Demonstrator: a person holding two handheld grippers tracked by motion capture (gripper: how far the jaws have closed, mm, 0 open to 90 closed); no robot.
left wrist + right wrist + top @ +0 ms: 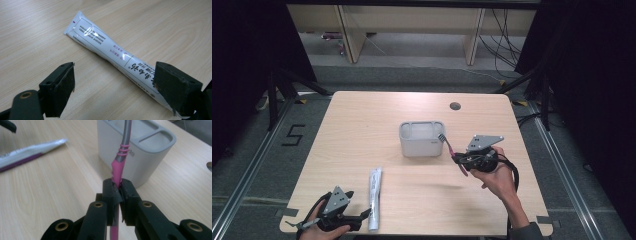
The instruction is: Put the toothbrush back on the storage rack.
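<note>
A pink and grey toothbrush [447,145] [121,157] is tilted up beside the right wall of a grey compartmented holder [422,145] [150,140] at the table's middle. My right gripper [460,161] [119,186] is shut on its pink handle, and the brush head reaches the holder's rim. A white toothpaste tube [375,195] [100,45] [27,152] lies flat on the wood at the front left. My left gripper [362,218] [113,75] rests at the tube's near end with its jaws open, one on each side of the tube and not pressing it.
The wooden table [362,130] has a round cable hole [455,106] at the back right. Grey floor with a taped number lies to the left, and dark stands and cables flank the table. Bare wood stretches between the tube and the holder.
</note>
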